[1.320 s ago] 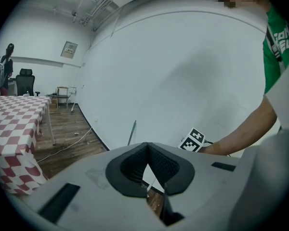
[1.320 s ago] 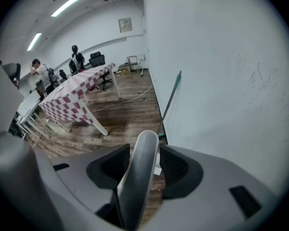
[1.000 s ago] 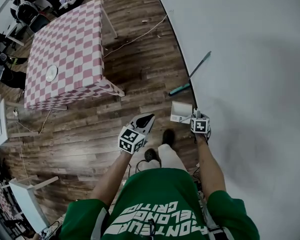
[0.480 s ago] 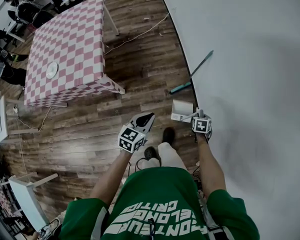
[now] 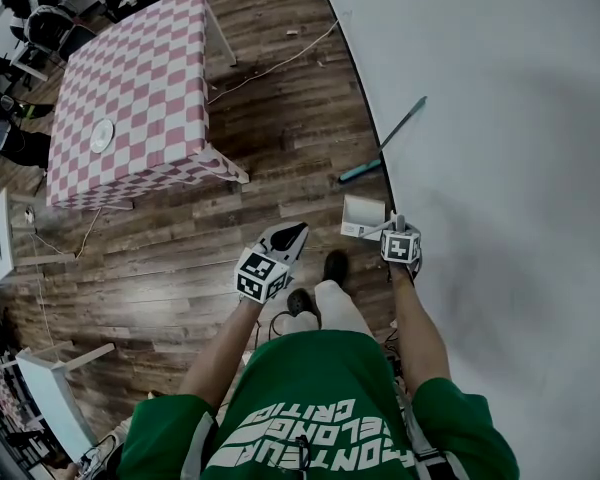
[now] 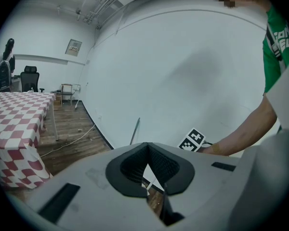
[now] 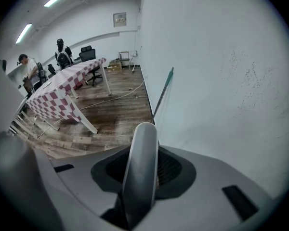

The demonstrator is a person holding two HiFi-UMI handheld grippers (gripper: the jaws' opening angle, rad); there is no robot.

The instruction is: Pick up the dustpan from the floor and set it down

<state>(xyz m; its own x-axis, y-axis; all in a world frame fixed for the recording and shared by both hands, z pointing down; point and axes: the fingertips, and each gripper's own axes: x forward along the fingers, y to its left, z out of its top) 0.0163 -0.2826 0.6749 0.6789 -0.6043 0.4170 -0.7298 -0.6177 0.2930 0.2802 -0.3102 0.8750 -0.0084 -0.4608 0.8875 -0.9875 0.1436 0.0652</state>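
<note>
The white dustpan rests on the wood floor close to the wall, and its grey handle rises between the jaws of my right gripper. Those jaws have just been closing onto the handle, then eased a little; the pads still press on it. The right gripper points steeply down at the pan. My left gripper hovers to the left of the dustpan, apart from it, above my shoes. Its pads meet at the tip with nothing between them.
A green-handled broom leans against the white wall just beyond the dustpan. A table with a pink checked cloth bears a plate. A cable trails over the floor. People and chairs are at the far end.
Both grippers and the dustpan keep their places; only the head view shifts slightly.
</note>
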